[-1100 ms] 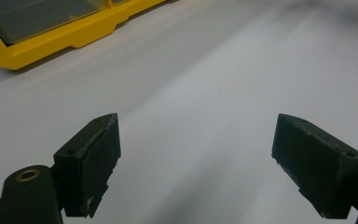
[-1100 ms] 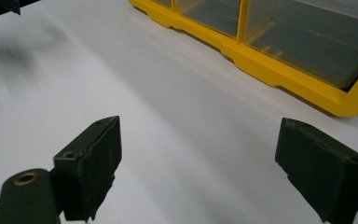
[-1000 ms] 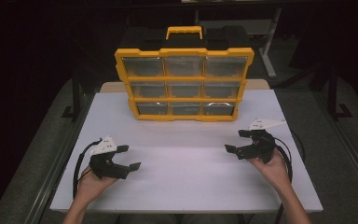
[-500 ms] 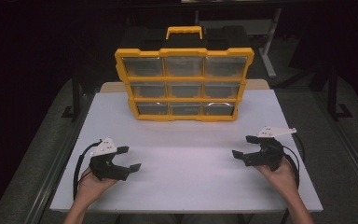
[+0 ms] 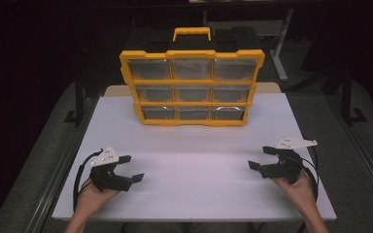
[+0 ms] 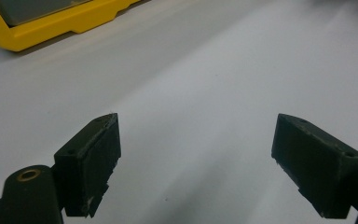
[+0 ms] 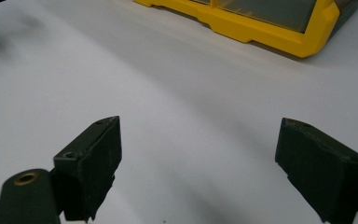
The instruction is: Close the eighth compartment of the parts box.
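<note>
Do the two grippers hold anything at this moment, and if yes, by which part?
Nothing is held. The left gripper and the right gripper are both open over the white table, apart from the yellow plastic compartment case.

My organizer case looks like glossy yellow plastic with clear, slightly cloudy lids. Table top is smooth matt white. My left gripper and right gripper are matt black plastic, kinda scuffed.

The yellow organizer case is cut off by the top edge in both gripper views; what its clear-lidded compartments hold is too dim to tell.
</note>
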